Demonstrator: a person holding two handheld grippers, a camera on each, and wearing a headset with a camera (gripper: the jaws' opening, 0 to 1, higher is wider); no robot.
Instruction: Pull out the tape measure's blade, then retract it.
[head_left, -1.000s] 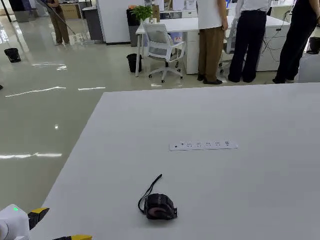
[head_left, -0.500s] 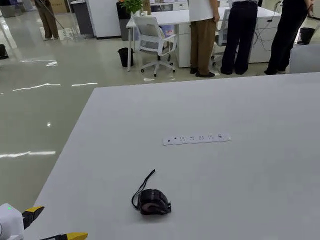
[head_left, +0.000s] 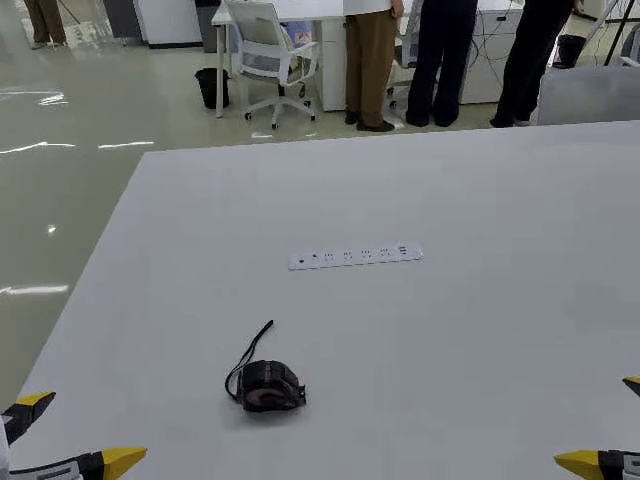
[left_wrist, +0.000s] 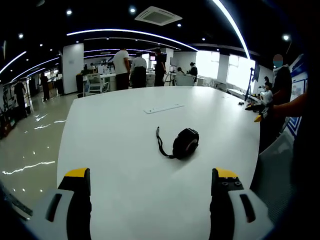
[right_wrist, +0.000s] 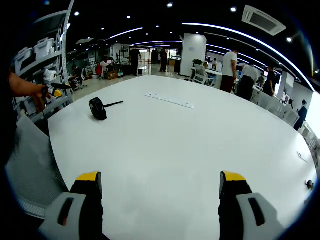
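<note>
A black tape measure (head_left: 268, 386) with a black wrist strap lies on the white table (head_left: 480, 330), blade fully in. In the left gripper view the tape measure (left_wrist: 185, 142) sits ahead of my open left gripper (left_wrist: 150, 182), well beyond its yellow fingertips (left_wrist: 77, 173). In the head view my left gripper (head_left: 72, 432) is at the bottom left corner, apart from the tape. My right gripper (head_left: 605, 425) shows at the bottom right corner, open. In the right gripper view the tape measure (right_wrist: 97, 108) lies far off to the left of my right gripper (right_wrist: 161, 176).
A white power strip (head_left: 355, 256) lies flat on the table beyond the tape measure. Past the far table edge stand several people, an office chair (head_left: 265, 55) and desks on a glossy floor. The table's left edge runs close to my left gripper.
The head camera has tilted down and turned right, so the whole scene shifted up and left. My right gripper's yellow tips have come into the bottom right. The tape measure lies where it was.
</note>
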